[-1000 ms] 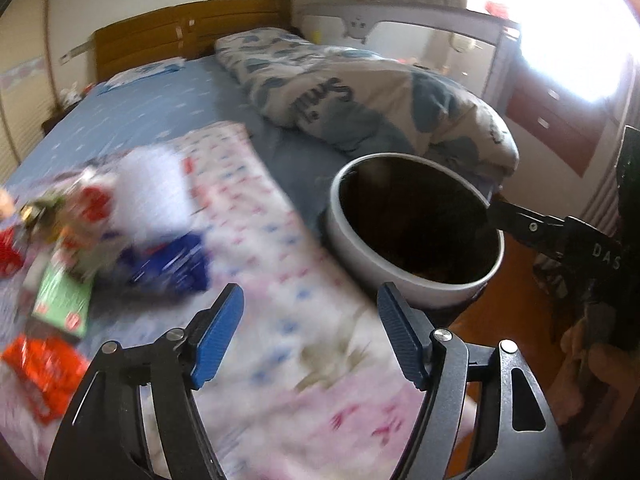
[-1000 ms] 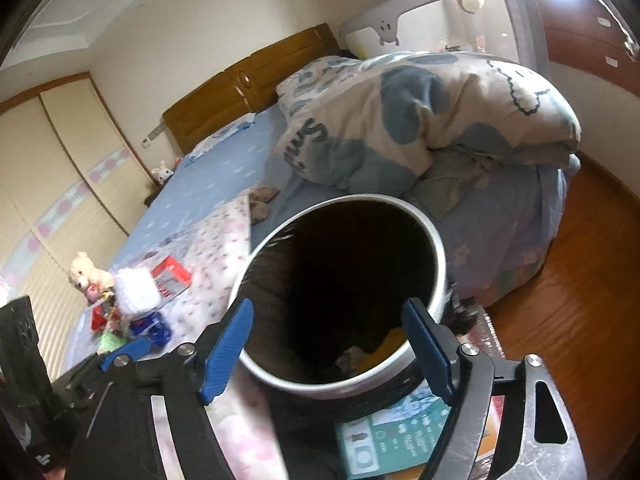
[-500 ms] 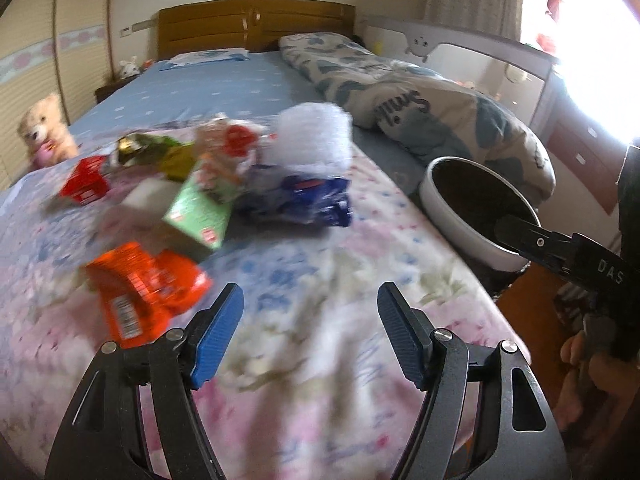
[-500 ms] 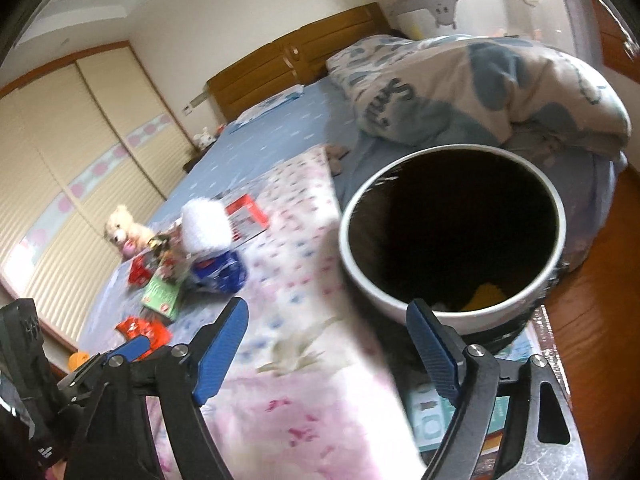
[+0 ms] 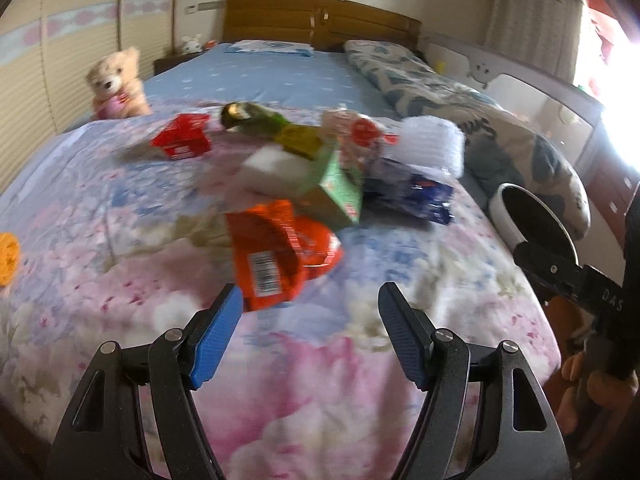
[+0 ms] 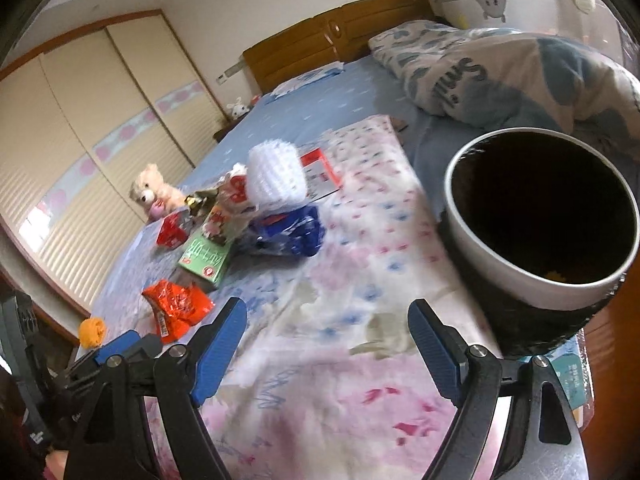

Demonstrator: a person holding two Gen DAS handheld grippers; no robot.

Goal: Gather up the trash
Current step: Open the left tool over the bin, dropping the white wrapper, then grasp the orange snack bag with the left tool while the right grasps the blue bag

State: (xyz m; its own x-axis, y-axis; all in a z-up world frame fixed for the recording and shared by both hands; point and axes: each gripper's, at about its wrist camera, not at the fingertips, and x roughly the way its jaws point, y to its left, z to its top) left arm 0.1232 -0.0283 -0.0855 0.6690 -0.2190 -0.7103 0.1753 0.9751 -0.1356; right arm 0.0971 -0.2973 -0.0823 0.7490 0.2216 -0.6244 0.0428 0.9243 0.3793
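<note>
Left claw (image 5: 310, 330) spread, nothing between its blue pads, poised over the flowered bedspread (image 5: 320, 380) just short of an orange wrapper (image 5: 276, 256). Right claw (image 6: 326, 346) likewise spread and empty; its jaws have just been opening. The trash lies in a loose heap on the bed: beyond the orange wrapper a green box (image 5: 338, 188), a blue packet (image 5: 412, 194), a white bubble-wrap roll (image 5: 430, 146), a red carton (image 5: 182, 138) and a green-gold wrapper (image 5: 256, 120). A small orange item (image 5: 8, 256) lies apart at the left bed edge. The white-rimmed bin (image 6: 540, 216) stands beside the bed, right of the heap. A teddy bear (image 5: 116, 84) sits farther back.
</note>
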